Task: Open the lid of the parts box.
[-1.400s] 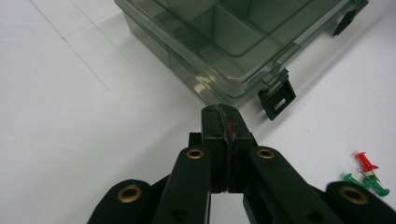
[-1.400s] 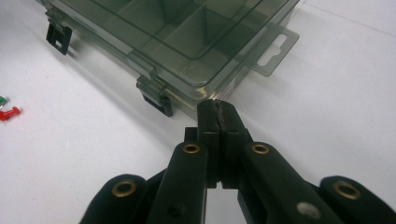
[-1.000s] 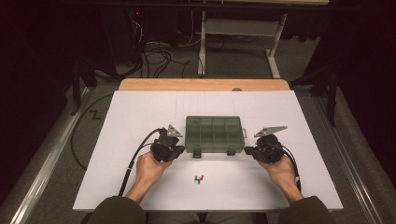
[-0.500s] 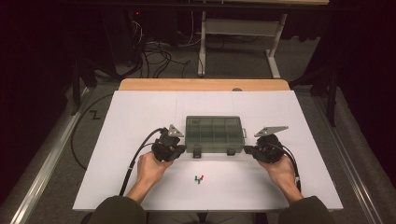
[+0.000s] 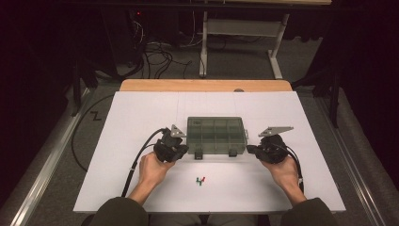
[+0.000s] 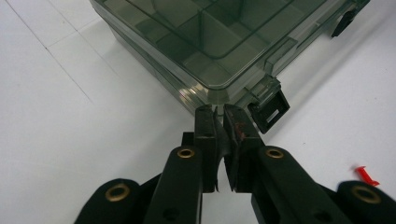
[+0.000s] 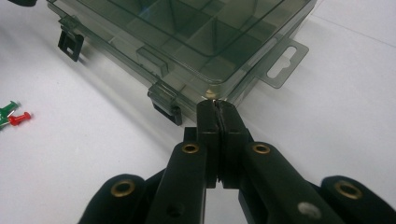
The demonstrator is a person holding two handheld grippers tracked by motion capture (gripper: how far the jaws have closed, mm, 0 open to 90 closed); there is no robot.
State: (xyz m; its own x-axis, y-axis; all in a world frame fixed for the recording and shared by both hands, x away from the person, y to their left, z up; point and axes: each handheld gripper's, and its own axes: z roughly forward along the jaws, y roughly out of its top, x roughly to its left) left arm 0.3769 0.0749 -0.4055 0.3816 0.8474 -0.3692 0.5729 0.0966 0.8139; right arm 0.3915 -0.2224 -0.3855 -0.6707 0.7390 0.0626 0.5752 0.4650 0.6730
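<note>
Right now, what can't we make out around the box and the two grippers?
- Compartment box contents: tinted lid in the left and right gripper views, too small in the high view.
- Whether the left gripper tips touch the box corner or clip its lid edge: the jaws hide the contact; they've just been opening slightly.
- Same for the right gripper.
- Push pins: count too small in the high view.
</note>
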